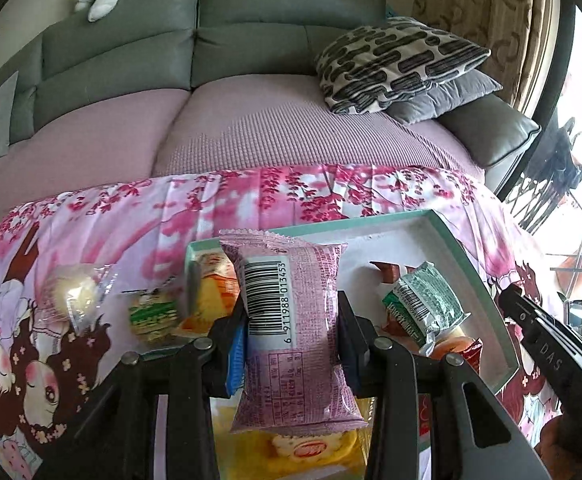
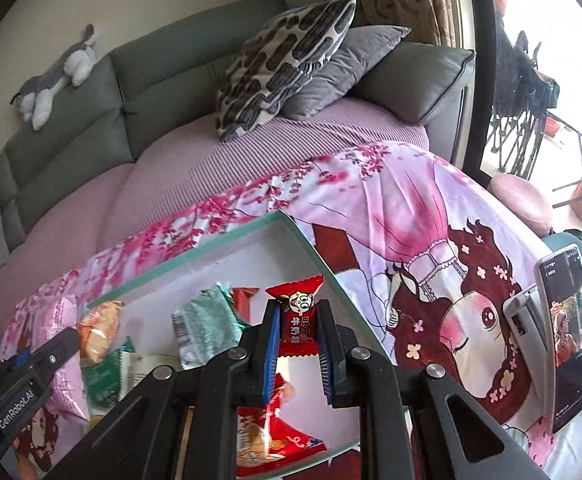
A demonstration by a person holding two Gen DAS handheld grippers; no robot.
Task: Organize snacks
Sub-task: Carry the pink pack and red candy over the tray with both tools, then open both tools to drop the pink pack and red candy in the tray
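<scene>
Blue-padded left tongs (image 1: 291, 336) are clamped on a pink plastic snack packet with a white barcode label (image 1: 291, 332), gripping it across its middle so it stands lengthwise between the pads, over the near left part of a shallow white tray with a mint-green rim (image 1: 447, 224). The right tongs (image 2: 299, 346) are clamped on a small red foil sweet wrapper printed with a cartoon face (image 2: 297, 320), held upright over the near right part of the same tray.

Already lying in the tray are a green crinkled packet (image 1: 423, 304), an orange-and-yellow packet (image 1: 211, 284) at its left edge and a red packet (image 2: 267, 436) nearest the right tongs. Left of the tray, on the pink cherry-blossom cloth (image 1: 139, 216) covering the surface, a clear-wrapped pale cake (image 1: 71, 292) and a small green-and-yellow packet (image 1: 153, 316) still wait.

Both loads hang above a tray that is filling up. The puffy pink packet could land on the others and slide over the low rim if let go here. The slim sweet could slip or twist free, being pinched by so little. With both tongs close together, they might also knock each other.
</scene>
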